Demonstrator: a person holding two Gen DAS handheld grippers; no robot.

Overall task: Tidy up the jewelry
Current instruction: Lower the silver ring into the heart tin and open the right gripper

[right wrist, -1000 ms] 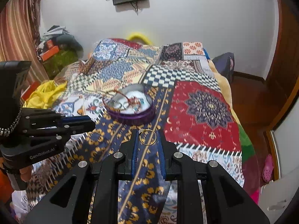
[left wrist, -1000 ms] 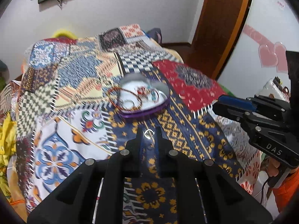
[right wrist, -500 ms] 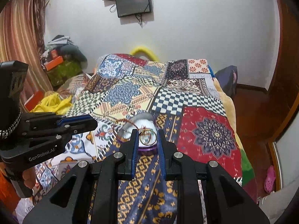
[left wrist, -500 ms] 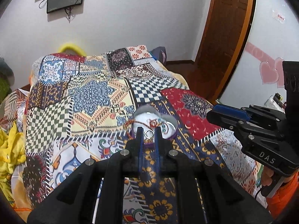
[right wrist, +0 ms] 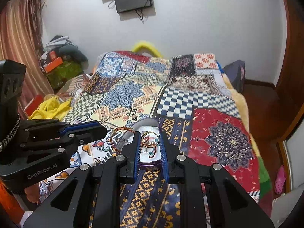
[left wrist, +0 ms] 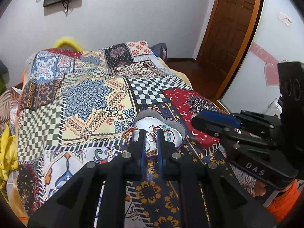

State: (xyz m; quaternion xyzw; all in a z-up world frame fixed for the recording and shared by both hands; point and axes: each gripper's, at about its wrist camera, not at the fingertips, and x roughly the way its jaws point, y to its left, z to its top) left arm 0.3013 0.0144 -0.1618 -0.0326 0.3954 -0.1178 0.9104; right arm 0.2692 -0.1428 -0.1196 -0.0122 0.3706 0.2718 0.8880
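The left gripper [left wrist: 151,137] pinches a small silver ring [left wrist: 151,135], and the right gripper [right wrist: 150,139] pinches a gold ring [right wrist: 150,139]. Both rings hang over the heart-shaped box [left wrist: 177,126] on the bed [left wrist: 85,98], probably so they can drop in with the other jewelry.

Heart-shaped tin [left wrist: 175,122] on patchwork bed [left wrist: 85,98]

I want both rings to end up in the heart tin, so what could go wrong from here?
The gold ring is pinched only at its edges by the right gripper; it could twist out onto the patterned bedspread and be hard to spot. The small silver ring in the left gripper could snag the beaded bracelets in the heart tin.
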